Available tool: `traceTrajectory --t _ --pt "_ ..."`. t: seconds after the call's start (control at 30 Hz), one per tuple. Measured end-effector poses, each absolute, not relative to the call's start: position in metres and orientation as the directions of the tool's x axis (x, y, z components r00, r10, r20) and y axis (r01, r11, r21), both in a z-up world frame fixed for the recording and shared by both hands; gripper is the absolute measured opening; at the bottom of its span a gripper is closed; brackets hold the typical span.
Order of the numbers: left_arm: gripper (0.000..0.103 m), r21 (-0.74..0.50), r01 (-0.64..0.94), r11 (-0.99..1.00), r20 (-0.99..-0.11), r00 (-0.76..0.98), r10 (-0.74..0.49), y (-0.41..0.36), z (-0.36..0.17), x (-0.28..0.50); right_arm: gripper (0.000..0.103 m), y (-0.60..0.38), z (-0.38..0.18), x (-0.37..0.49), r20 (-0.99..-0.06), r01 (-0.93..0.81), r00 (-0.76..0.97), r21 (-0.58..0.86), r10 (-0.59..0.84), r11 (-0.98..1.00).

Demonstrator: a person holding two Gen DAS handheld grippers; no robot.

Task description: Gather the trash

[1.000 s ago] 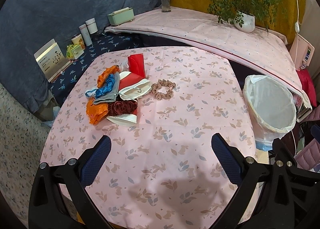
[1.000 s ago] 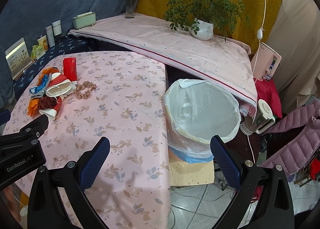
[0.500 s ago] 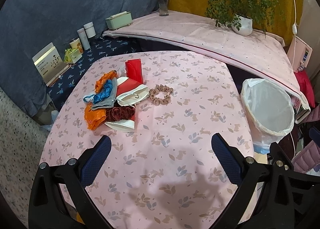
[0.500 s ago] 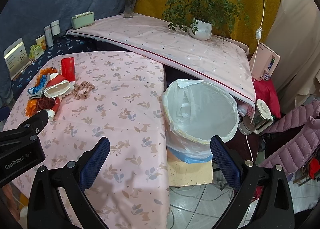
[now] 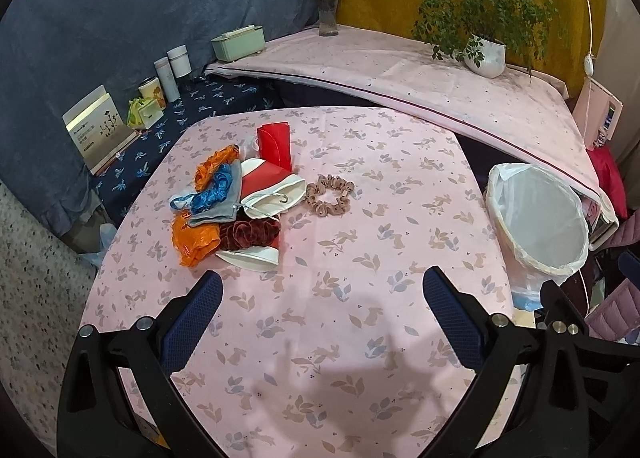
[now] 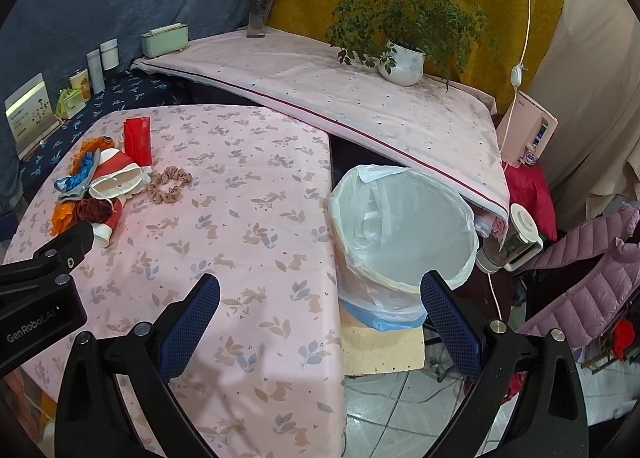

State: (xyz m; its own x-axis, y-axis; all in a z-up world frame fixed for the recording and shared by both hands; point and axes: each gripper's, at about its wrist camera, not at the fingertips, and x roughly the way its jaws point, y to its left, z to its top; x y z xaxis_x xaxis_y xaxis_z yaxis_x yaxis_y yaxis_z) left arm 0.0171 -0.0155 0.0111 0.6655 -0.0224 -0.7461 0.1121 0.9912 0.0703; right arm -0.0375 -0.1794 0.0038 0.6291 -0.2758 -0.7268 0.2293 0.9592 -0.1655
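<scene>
Left wrist view: both grippers' fingers spread over bare tablecloth [image 5: 320, 258], trash pile [image 5: 236, 206] seemingly near its far-left edge.

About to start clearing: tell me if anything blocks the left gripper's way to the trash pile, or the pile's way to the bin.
Nothing visible does. Only bare tablecloth lies between the open left gripper and the trash pile. From the pile to the bin beside the table, only the beige scrunchie lies flat.
</scene>
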Motion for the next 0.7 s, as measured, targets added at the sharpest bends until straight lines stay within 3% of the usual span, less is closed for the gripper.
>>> traceTrajectory --t 0.7 --pt "0.096 0.066 -0.015 0.998 -0.775 0.629 0.061 0.127 -0.034 0.083 0.096 -0.093 -0.008 0.025 -0.714 0.156 0.684 -0.059 -0.150 0.986"
